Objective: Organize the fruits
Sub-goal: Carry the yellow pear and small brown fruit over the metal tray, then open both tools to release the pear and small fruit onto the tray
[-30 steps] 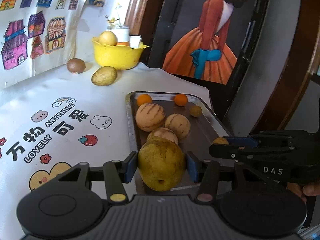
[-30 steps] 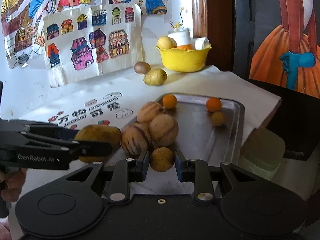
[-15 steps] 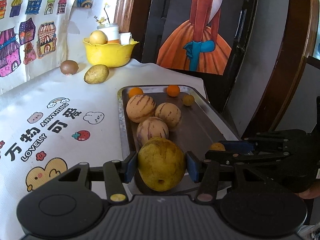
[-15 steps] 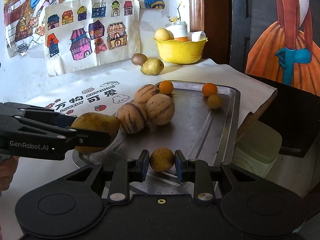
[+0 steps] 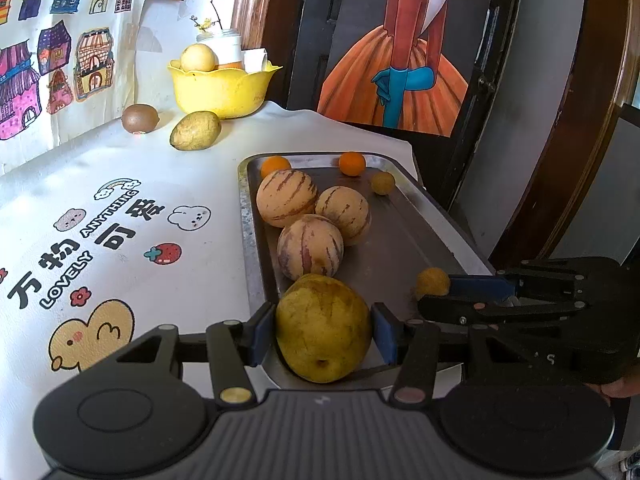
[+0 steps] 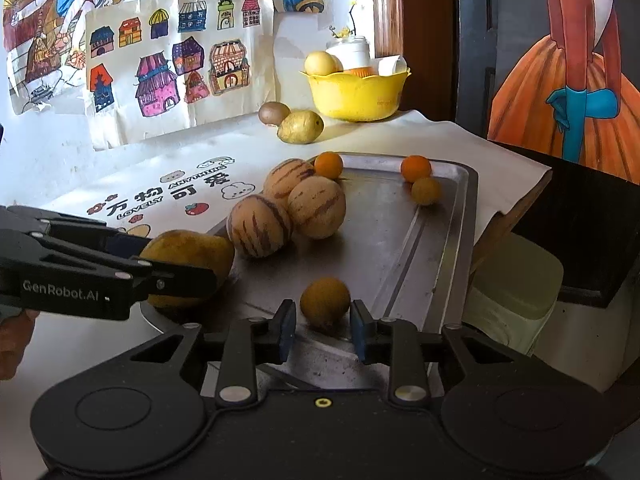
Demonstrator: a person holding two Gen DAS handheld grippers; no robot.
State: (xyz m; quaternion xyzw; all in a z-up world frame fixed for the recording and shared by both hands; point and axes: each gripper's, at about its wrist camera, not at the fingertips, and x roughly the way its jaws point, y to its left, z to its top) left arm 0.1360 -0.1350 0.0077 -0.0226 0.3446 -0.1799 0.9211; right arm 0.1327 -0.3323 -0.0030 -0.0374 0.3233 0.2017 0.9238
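Observation:
My left gripper (image 5: 324, 330) is shut on a large yellow-green pear (image 5: 323, 326) over the near corner of the metal tray (image 5: 424, 236); the pear also shows in the right wrist view (image 6: 192, 264). My right gripper (image 6: 323, 330) has opened around a small brownish-yellow fruit (image 6: 325, 302) that rests on the tray (image 6: 404, 248), with gaps on both sides. In the left wrist view this fruit (image 5: 433, 282) sits at the right gripper's tip. Three striped melons (image 5: 310, 246) and two small oranges (image 5: 352, 163) lie on the tray.
A yellow bowl (image 5: 222, 88) with fruit and a jar stands at the back. A kiwi (image 5: 140, 118) and a greenish fruit (image 5: 196, 130) lie on the white cloth (image 5: 120, 200) before it. A pale container (image 6: 516, 288) sits below the table's right edge.
My right gripper lowered the small fruit onto the tray and opened, letting it go. My left gripper keeps hold of the pear and has shifted slightly over the tray's near corner.

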